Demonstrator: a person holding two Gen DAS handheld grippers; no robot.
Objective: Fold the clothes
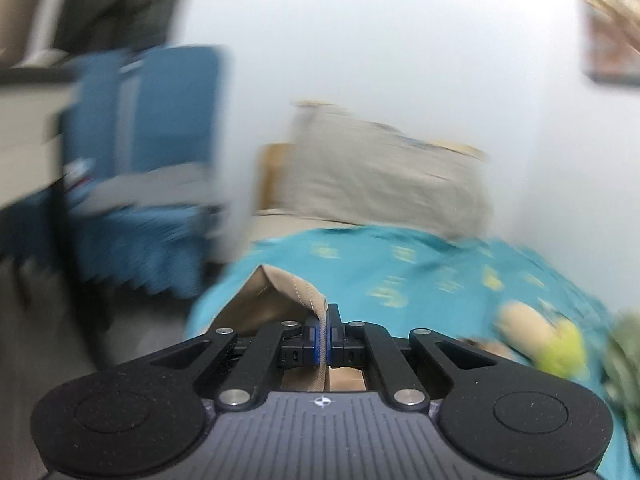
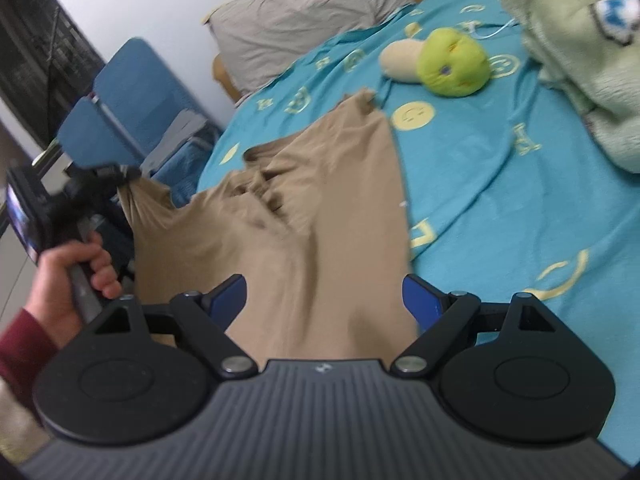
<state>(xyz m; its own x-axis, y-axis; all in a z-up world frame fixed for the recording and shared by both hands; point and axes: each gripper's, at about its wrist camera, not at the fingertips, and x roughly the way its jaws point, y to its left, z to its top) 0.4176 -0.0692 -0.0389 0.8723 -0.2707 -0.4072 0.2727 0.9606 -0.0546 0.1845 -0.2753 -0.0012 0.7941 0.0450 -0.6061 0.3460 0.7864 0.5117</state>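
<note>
A tan shirt (image 2: 288,208) lies spread on the teal bedsheet (image 2: 500,168), one corner lifted off to the left. My left gripper (image 1: 327,322) is shut on a stitched hem of the tan shirt (image 1: 296,292), raised above the bed. In the right wrist view the left gripper (image 2: 124,172) holds that bunched corner, with a hand (image 2: 68,276) in a red sleeve on its handle. My right gripper (image 2: 324,300) stands open over the near part of the shirt. Its blue pads (image 2: 420,300) sit on either side of the cloth without pressing it.
A green and cream plush toy (image 2: 444,60) lies on the sheet beyond the shirt. A pale green fleece (image 2: 580,52) is heaped at the right. A grey pillow (image 2: 304,12) leans at the bed's head. A blue chair (image 2: 132,112) stands beside the bed's left edge.
</note>
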